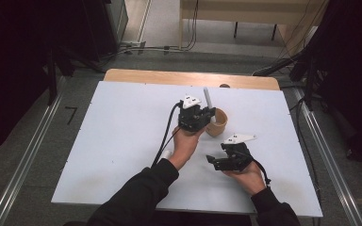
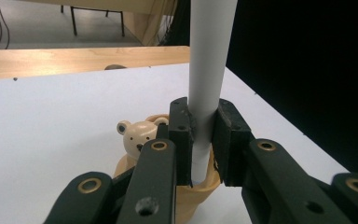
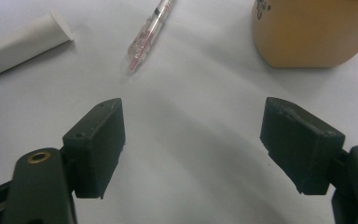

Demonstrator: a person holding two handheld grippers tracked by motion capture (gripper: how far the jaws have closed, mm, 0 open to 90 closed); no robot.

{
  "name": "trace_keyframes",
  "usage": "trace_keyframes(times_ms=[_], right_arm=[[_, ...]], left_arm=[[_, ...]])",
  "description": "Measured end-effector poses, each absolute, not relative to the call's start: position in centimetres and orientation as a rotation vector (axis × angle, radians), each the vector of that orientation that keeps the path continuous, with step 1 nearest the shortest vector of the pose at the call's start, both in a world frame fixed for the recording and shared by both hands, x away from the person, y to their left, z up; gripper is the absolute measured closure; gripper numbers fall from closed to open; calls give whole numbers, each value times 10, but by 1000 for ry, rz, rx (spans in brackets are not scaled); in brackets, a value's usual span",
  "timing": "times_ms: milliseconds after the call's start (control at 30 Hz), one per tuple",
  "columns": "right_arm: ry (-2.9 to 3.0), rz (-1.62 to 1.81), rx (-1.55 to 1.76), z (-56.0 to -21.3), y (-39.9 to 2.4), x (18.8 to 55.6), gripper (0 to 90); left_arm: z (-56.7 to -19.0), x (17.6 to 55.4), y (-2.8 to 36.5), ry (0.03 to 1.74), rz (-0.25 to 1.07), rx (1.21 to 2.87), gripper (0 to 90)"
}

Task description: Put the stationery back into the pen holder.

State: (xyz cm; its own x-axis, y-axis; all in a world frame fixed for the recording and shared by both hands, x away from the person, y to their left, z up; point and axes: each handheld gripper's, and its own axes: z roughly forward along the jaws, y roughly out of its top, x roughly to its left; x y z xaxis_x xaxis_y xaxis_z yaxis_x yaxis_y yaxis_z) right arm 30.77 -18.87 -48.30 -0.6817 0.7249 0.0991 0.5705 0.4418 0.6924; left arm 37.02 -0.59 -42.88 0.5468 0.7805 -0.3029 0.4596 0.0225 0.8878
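My left gripper (image 2: 203, 126) is shut on an upright pale grey tube (image 2: 209, 56), held at its lower part. Right below it stands a tan cup (image 2: 193, 196) with a small bear head (image 2: 137, 135) on its rim; the tube's lower end sits at the cup's mouth. In the high view the left gripper (image 1: 210, 113) holds the tube (image 1: 206, 96) beside the cup (image 1: 218, 123) near the table's middle. My right gripper (image 3: 193, 135) stands open over bare white table, nothing between its fingers; in the high view the right gripper (image 1: 211, 161) lies just in front of the cup.
A clear pen with pink ink (image 3: 149, 32) and a second white tube (image 3: 18, 44) lie on the white table (image 1: 122, 141) ahead of the right gripper. The cup's side (image 3: 307, 32) stands at upper right there. A wooden strip (image 1: 169, 76) borders the far edge.
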Motion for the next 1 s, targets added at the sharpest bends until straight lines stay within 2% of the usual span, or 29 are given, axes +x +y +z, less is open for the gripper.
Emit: trace_keyframes(times_ms=[667,800,900,1000], right_arm=[[2484,1075,1140,-484,-189,308,203],[2489,1071,1135,-484,-188,308,203],[2488,1071,1139,-484,-188,308,203],[2488,1073,1139,-484,-188,308,203]], left_arm=[[-447,380,-23,1040,416,1721,768],[-446,378,-25,1027,423,1720,690],[-443,377,-24,1022,427,1712,686],[-440,374,-23,1018,445,1705,613]])
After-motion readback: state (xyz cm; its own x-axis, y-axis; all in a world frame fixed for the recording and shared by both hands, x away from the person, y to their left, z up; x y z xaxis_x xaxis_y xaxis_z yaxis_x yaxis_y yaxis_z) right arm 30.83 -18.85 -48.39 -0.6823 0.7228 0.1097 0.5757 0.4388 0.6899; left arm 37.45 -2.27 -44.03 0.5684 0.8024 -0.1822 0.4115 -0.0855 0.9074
